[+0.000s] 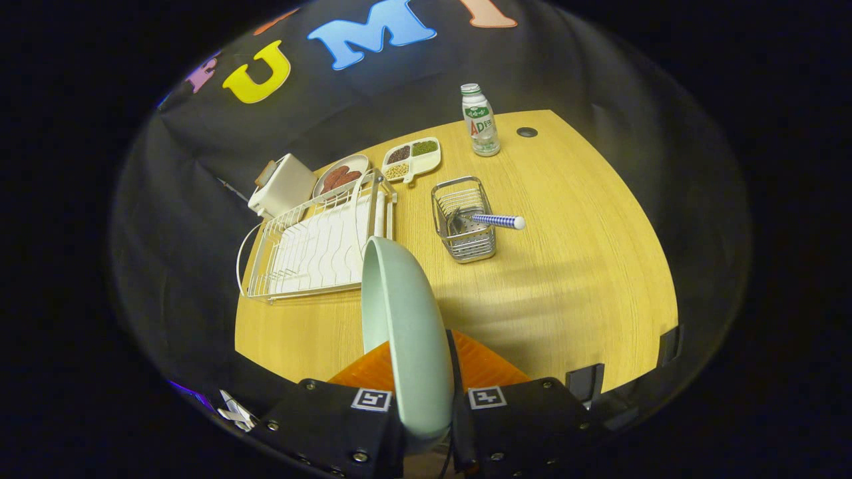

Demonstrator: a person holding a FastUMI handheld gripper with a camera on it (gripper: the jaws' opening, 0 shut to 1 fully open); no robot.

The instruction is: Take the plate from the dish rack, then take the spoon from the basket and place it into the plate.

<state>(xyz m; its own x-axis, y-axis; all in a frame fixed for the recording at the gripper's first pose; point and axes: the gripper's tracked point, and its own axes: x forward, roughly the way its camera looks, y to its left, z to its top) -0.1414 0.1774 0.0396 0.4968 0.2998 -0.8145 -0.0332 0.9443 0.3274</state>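
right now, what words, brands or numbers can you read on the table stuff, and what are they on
Bottle label: coloured print, too small and blurred to read reliably.
Square markers on the gripper, which is shut on the plate: black and white patterns, no words.
Dish rack, basket, spoon, plate: no text to be seen.

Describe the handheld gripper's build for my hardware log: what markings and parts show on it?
The gripper has two blocky black finger housings studded with silver screws. Each carries a square black-and-white fiducial tag on top. Ribbed orange panels sit behind them, and a thin dark cable runs up between.
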